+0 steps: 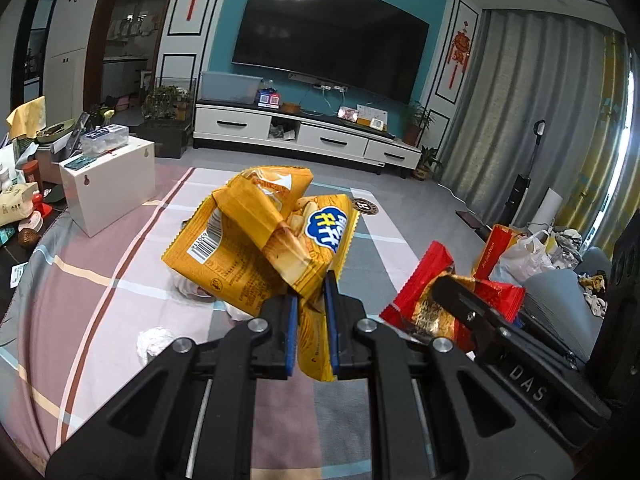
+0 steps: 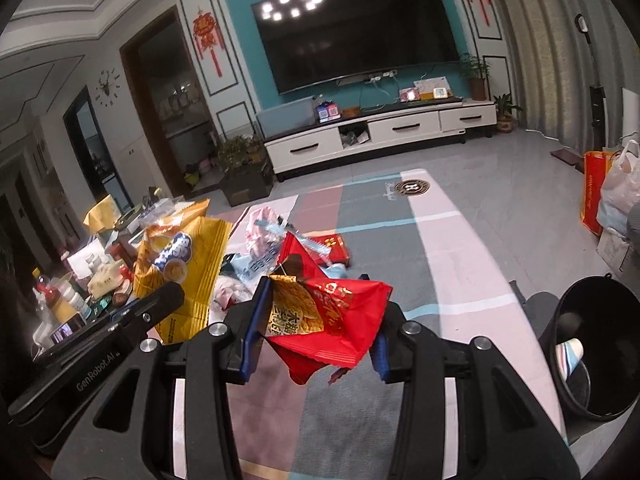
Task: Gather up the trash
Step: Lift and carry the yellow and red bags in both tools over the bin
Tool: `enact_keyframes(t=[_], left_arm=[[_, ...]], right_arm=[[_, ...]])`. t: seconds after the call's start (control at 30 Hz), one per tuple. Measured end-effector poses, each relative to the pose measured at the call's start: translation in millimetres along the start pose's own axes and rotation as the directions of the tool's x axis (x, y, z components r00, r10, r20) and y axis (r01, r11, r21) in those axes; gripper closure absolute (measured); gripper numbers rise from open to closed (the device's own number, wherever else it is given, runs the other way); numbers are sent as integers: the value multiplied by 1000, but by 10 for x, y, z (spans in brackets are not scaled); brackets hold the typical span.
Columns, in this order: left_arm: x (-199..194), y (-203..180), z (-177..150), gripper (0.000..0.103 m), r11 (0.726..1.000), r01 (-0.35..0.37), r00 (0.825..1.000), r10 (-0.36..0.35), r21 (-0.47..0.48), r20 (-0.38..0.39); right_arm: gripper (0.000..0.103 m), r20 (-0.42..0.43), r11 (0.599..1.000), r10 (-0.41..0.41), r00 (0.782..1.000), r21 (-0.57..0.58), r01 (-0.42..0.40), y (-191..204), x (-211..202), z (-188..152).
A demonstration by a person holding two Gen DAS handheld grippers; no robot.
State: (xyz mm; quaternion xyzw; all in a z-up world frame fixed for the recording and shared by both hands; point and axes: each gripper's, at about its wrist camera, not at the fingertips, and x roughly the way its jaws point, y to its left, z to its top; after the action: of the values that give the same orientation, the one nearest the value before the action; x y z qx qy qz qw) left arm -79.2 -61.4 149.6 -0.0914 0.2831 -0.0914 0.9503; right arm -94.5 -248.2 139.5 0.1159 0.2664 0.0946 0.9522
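The yellow chip bag [image 1: 256, 248] is big, crinkly and shiny, and it is folded over on itself. It has a blue and white label and a black barcode on its side. The left claw [image 1: 311, 296] is clenched tight on the bag's bottom edge, with its blue pads squeezing the foil. The bag sits up above the bench [image 1: 100, 280], not touching it.

The red wrapper [image 2: 332, 320] is crumpled and glossy, with gold print and a gold picture on one side. The right claw [image 2: 316, 328] grasps it between its blue pads and holds it up over the bench too. In the left wrist view the red wrapper shows just to the right of the yellow bag.

Both claws are black and hard, with round silver bolts.

The bench has a soft cloth [image 2: 360, 216] with pink, grey and white checks. More trash lies on it: a white crumpled paper ball [image 1: 154, 344], a pink see-through wrapper [image 2: 264, 224] and a flat red packet [image 2: 334, 248].

A round black bin [image 2: 596, 344] stands low at the right side of the bench, with a striped paper cup [image 2: 570, 356] inside it.

A white box [image 1: 108, 184] stands on the far left of the bench.
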Motion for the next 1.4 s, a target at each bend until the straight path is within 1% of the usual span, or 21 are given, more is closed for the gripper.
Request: enact_keyframes(t=[0.2,0.4,0.6,0.8,0.9,1.07,1.2,1.3,1.4], left_arm=[[14,-174,-3,90,1000,22,1000,-22,22,-6],[126,-370,-55,89,998,35,999,-33,51,-34],[194,-592,-114,89,995,53,997,-49,89,-56],[290,-845,-155,89,988,92,993,-82,123,-81],[332,-974,-189,89,983,113,991,-100,147,-93],[460,-1225,-271,89,969,179,978,-156,172,-139],[544,-1420,-350,89,955,219,968,-186,200,-171],[608,-1570,-415,89,942,258,956,-217,216,-199],[690,-1733,-467,89,927,302,940,-251,223,-230]], right_arm=[[59,41,999,-44,998,27,42,-148,-126,47],[59,59,995,-87,994,50,84,-286,-189,69],[59,78,991,-114,990,85,108,-462,-269,80],[59,106,982,-151,983,128,137,-653,-379,85],[59,120,973,-185,975,158,165,-775,-456,73],[59,126,952,-243,962,222,211,-1047,-548,45],[59,118,924,-309,944,271,269,-1275,-609,11],[59,118,906,-343,932,302,295,-1420,-653,-17],[59,108,882,-387,916,334,333,-1560,-700,-54]])
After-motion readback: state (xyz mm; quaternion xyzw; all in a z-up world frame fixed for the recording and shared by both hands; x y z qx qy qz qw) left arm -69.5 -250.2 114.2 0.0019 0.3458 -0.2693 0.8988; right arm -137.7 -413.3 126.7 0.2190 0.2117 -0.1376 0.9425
